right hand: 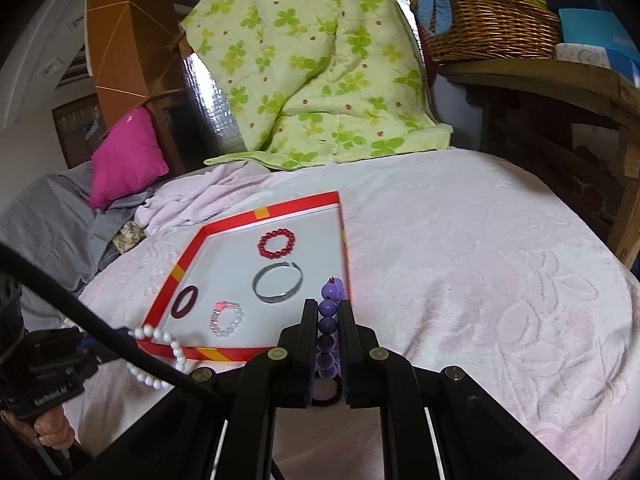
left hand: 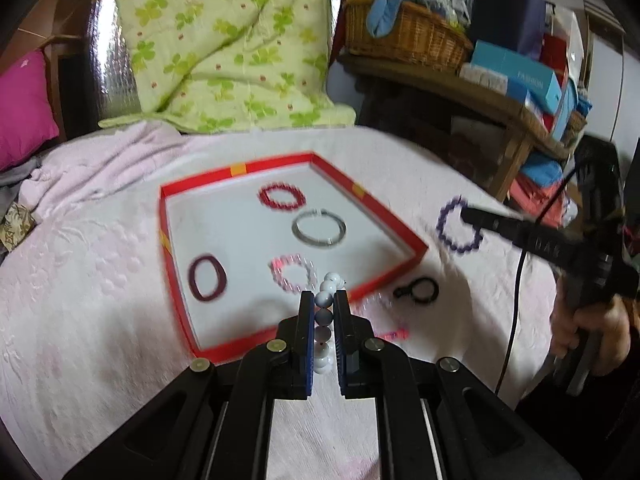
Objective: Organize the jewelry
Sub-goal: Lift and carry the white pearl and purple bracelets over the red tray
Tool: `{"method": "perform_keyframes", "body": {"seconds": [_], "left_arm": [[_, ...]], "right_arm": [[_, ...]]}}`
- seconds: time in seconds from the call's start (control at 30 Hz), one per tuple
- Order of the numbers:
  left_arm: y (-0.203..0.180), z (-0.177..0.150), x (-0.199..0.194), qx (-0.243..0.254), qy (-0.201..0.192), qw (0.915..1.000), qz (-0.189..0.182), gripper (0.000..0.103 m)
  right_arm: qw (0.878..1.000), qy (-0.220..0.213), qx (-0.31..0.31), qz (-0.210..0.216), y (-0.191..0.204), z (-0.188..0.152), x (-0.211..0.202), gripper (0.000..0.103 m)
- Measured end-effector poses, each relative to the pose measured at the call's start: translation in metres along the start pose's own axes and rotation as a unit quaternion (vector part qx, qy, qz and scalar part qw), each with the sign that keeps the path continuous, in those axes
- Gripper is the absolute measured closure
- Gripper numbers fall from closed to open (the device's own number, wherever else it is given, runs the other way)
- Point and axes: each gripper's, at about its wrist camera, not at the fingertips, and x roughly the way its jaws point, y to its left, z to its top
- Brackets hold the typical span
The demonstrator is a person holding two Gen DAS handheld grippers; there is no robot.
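Observation:
A red-rimmed white tray [left hand: 400,216] [right hand: 296,204] lies on the pink bedspread. It holds a red bead bracelet [left hand: 281,197] [right hand: 276,243], a silver bangle [left hand: 319,227] [right hand: 278,282], a dark maroon ring [left hand: 207,277] [right hand: 185,301] and a pink bead bracelet [left hand: 293,273] [right hand: 227,319]. My left gripper [left hand: 323,304] is shut on a white bead bracelet [left hand: 325,300] [right hand: 160,354] above the tray's near edge. My right gripper [right hand: 329,310] is shut on a purple bead bracelet [right hand: 329,308] [left hand: 459,225] just right of the tray.
A black ring with a clasp [left hand: 417,290] and a pinkish bead piece [left hand: 380,316] lie on the bedspread by the tray. A green clover quilt [left hand: 224,40], magenta pillow [right hand: 128,156] and a wooden shelf with a wicker basket [right hand: 492,24] stand behind.

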Motion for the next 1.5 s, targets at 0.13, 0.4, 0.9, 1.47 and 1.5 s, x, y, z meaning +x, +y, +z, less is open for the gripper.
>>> {"method": "perform_keyframes", "body": {"seconds": [0.13, 0.4, 0.9, 1.47, 1.5], "left_arm": [[0.014, 0.012, -0.004, -0.024, -0.022, 0.9994, 0.009, 0.094], [0.032, 0.034, 0.015, -0.051, -0.038, 0.9974, 0.035, 0.094], [0.06, 0.06, 0.069, -0.076, -0.015, 0.9961, 0.042, 0.094], [0.081, 0.083, 0.117, -0.078, 0.018, 0.9966, 0.022, 0.094], [0.082, 0.083, 0.121, -0.079, 0.024, 0.9964, 0.022, 0.094]], "right_arm": [[1.0, 0.003, 0.001, 0.012, 0.008, 0.001, 0.005, 0.093], [0.999, -0.009, -0.005, 0.03, 0.023, 0.013, 0.02, 0.093], [0.995, 0.013, 0.066, 0.081, 0.022, 0.059, 0.083, 0.093], [0.992, 0.067, 0.094, 0.059, 0.02, 0.083, 0.18, 0.092], [0.991, 0.069, 0.095, 0.057, 0.019, 0.083, 0.184, 0.092]]}}
